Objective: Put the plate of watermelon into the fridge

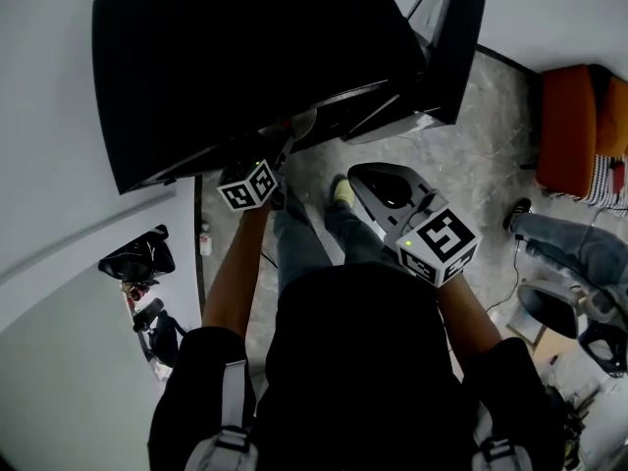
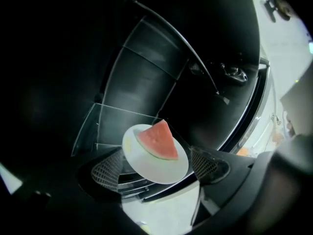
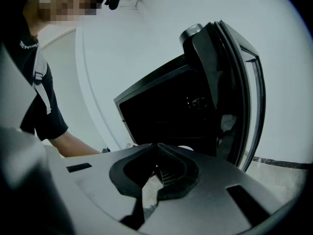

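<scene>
Plate (image 2: 146,166), white, bearing a watermelon wedge (image 2: 159,140); on a glass fridge shelf (image 2: 112,116). Left gripper (image 2: 157,165): jaws spread, clear of plate. Right gripper (image 3: 157,148): jaws pressed together, empty.

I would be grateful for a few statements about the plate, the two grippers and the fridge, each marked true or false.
1. The plate carries a single wedge of watermelon. True.
2. The fridge has its door open. True.
3. The left gripper is clamped on the plate. False: its jaws stand wide apart on either side of the plate, with the pads clear of it.
4. The right gripper grips the door. False: its jaws are together with nothing between them.
5. The plate lies inside the fridge on a clear shelf. True.
</scene>
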A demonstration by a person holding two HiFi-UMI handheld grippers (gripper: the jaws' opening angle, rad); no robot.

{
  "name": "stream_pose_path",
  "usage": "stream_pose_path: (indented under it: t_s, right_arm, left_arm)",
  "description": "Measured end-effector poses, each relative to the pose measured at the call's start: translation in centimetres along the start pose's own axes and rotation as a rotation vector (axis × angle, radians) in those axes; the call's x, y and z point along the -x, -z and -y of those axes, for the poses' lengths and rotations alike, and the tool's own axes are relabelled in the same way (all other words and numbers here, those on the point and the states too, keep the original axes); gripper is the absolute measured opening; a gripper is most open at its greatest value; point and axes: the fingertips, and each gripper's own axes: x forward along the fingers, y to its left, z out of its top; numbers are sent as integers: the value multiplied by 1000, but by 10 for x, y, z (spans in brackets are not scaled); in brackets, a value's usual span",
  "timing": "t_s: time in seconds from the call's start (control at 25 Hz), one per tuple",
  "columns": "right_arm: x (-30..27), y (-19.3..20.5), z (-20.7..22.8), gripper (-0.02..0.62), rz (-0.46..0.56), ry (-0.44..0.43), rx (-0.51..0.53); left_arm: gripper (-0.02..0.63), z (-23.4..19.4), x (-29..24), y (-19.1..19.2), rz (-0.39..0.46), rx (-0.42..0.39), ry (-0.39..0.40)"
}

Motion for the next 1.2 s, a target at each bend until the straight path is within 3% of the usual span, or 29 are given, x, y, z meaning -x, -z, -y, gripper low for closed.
stream_pose_path:
  t_s: [0.24,0.48,0.64,0.8,0.96,1.08,1.2]
  right_arm:
    - [11,-10,8,12,33,24,13]
    - [41,-33,24,12,94,57,46]
    - [67,-44,35,12,137,81,63]
    - [92,-46,45,12,171,103,54]
    - [108,-46,49,12,207,120,26]
    - [114,-45,51,12,230,121,-1]
    - [114,-45,52,12,230,131,12]
  left_arm:
    - [428,8,20,-7,24,-16,-6]
    - [426,54,64,-18,45,-145,58]
    - [420,96,103,-34,103,-217,103]
    - [321,136,142,-51,181,-221,115]
    - [143,159,171,-71,242,-247,100]
    - [48,169,186,-86,282,-269,84]
    - [14,175,193,-99,323,-294,64]
